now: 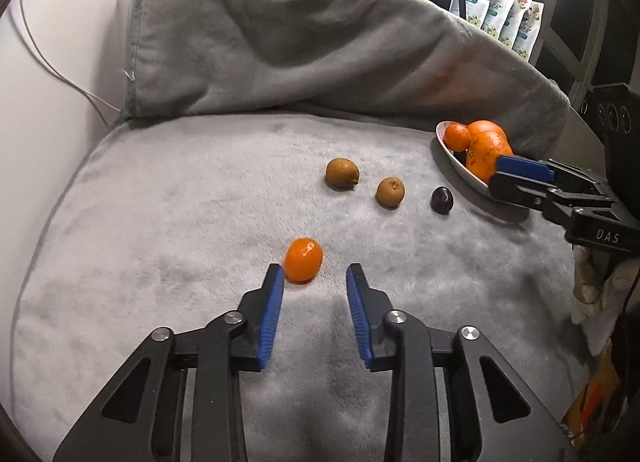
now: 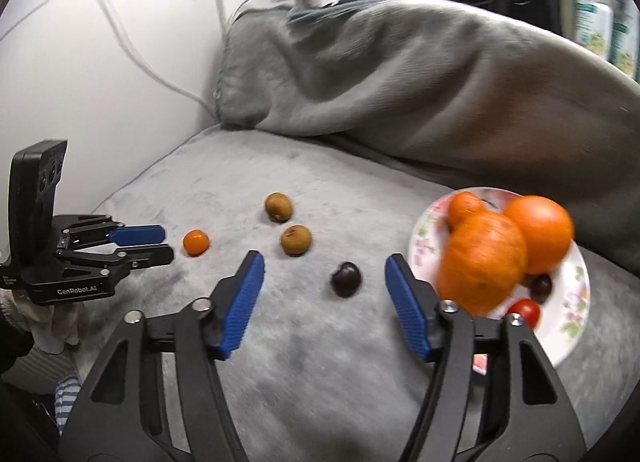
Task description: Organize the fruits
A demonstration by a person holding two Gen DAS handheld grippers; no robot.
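Note:
A small orange (image 1: 303, 260) lies on the grey blanket, touching the tip of the left finger of my left gripper (image 1: 315, 270), which stands open; the pads do not press on it. In the right wrist view the left gripper (image 2: 167, 244) points at that orange (image 2: 196, 242) from the left. My right gripper (image 2: 325, 260) is open, with a dark plum (image 2: 346, 279) just beyond its fingertips, untouched. Two brown fruits (image 2: 278, 206) (image 2: 296, 240) lie further back. At the right, a floral plate (image 2: 576, 302) holds large oranges (image 2: 484, 258), a dark plum and a red tomato.
A grey blanket (image 1: 180, 221) covers the cushion, and its folded part (image 1: 280, 41) rises like a wall behind the fruit. White cables (image 2: 132, 45) hang on the wall at the left. Printed pouches (image 1: 500, 5) stand at the back right.

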